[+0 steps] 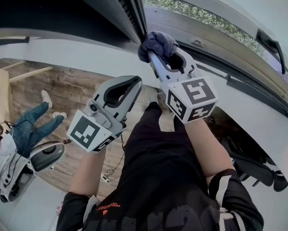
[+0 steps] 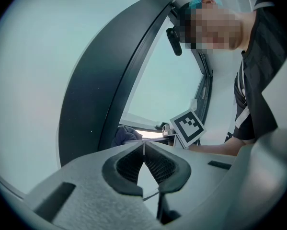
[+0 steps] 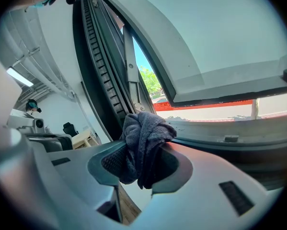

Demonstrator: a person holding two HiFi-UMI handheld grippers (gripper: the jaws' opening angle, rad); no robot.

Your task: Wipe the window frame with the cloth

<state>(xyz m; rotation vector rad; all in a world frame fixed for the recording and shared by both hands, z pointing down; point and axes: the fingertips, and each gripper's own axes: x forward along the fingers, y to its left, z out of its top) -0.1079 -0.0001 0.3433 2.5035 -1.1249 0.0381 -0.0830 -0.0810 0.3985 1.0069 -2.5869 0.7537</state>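
Looks like the wiping step itself, at or just short of first contact. Grips a dark grey-blue cloth point(image 3: 143, 133) firmly between the fingers of the right gripper point(image 3: 141, 152), bunched into a soft, rumpled wad bulging out past the tips. Holds that wad up at the corner of the window frame point(image 1: 127, 6), right at the meeting of the dark ribbed upright point(image 3: 102, 66) and the smooth pale lower rail point(image 3: 220, 128). Cannot tell from any view whether touching the frame or hanging just off it. Carries the left gripper point(image 2: 144, 147) lower and off to the side, fingers closed tip to tip on nothing, apart from the frame. Calls next, probably, for pressing the wad onto the rail and dragging along it, firmly enough to work the nap into the grooves. Worth minding the ribbing: hard, close-set ridges, likely to catch a loose fold and tug it from the grip. Grey moulded shells on both grippers, with dark meshed pads point(image 3: 113, 163) inside, grippy-looking against fabric.
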